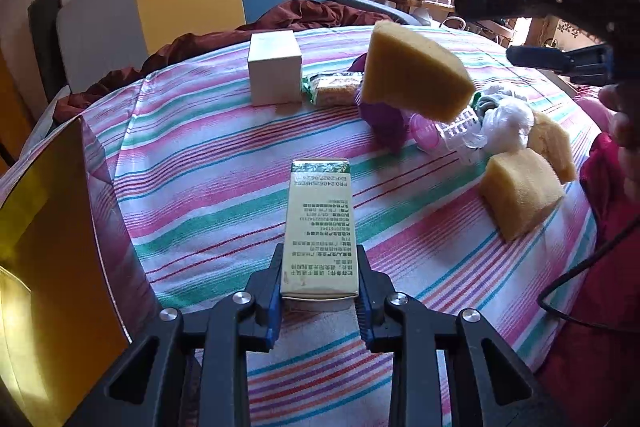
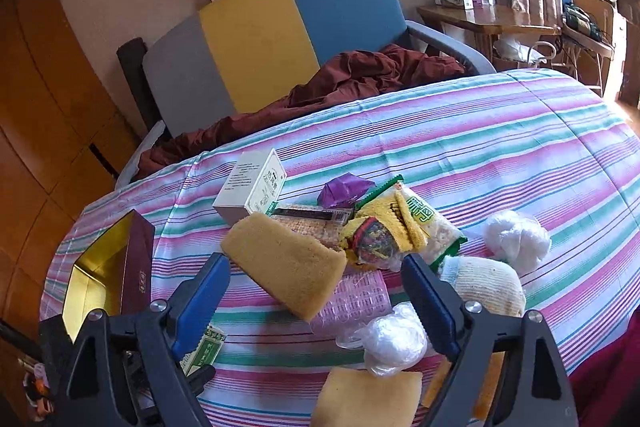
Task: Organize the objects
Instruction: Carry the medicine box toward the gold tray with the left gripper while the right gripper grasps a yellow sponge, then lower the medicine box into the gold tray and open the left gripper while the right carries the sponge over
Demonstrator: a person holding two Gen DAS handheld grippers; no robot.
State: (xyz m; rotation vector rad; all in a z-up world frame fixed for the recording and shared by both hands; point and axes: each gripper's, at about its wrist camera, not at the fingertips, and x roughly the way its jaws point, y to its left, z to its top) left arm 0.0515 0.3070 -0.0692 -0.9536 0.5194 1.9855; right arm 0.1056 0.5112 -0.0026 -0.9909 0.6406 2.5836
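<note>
Carton gripped on the left, sponge between open fingers on the right

Left hand-held gripper [image 1: 320, 267] is closed firmly on the lower end of a slim green-and-white carton [image 1: 316, 219], which points away from the camera, above the striped cloth [image 1: 208, 163]. Beside it, at the left edge, stands an open box with gold lining [image 1: 48, 247]. A white cube box [image 1: 276, 67] stands upright further back on the cloth.

Right hand-held gripper [image 2: 316, 261] has its jaws wide apart. A yellow sponge [image 2: 284, 267] lies tilted between them. Its left corner is very near the left blue finger [image 2: 200, 291], possibly touching, but the blur does not let me be sure. The right finger is clearly apart from the sponge. In the left wrist view this sponge appears lifted off the cloth, above the pile.

Under and behind it the pile holds a green snack packet [image 2: 424, 227], a pink plastic roller [image 2: 360, 295] and a white fluffy ball [image 2: 516, 235]. Two more sponges [image 1: 520, 191] lie near the right edge of the cloth.
</note>
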